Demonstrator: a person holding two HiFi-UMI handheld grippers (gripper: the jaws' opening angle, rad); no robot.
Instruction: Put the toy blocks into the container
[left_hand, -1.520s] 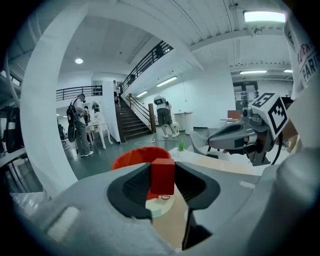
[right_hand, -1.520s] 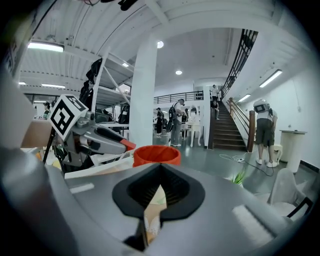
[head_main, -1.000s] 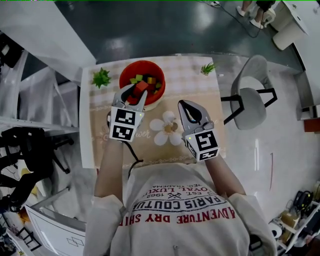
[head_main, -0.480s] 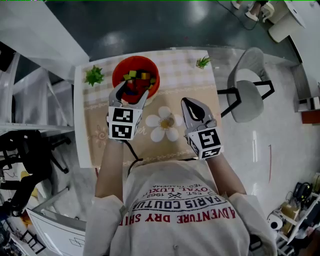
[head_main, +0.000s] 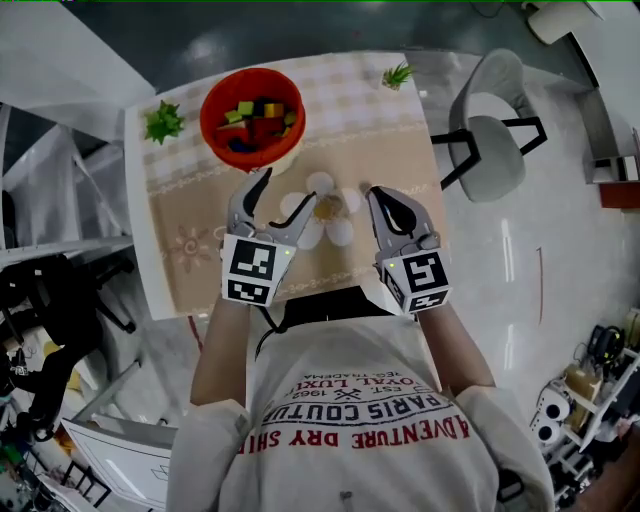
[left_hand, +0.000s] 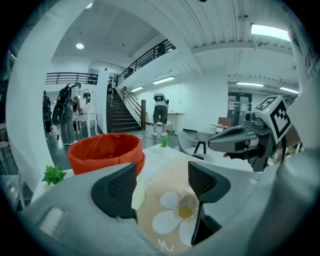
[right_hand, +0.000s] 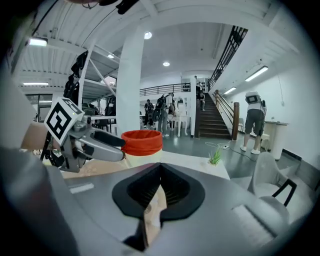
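Left gripper (head_main: 281, 196) back from one container (head_main: 208, 120) — jaws just opened, empty.

**Lower centre:** a white sweatshirt (head_main: 350, 440) is shown, printed with red and dark lettering, its sleeves (head_main: 205, 430) bunched up the arms.

**Mid-frame:** the left gripper (head_main: 288, 190) and right gripper (head_main: 372, 193) are each made of a grey shell, black ribbed pads (left_hand: 117, 187) and a white cube (head_main: 250, 272) marked with black squares. A black cable (head_main: 272, 318) is seen below the left cube. The left jaws have just been opening, with nothing between them.
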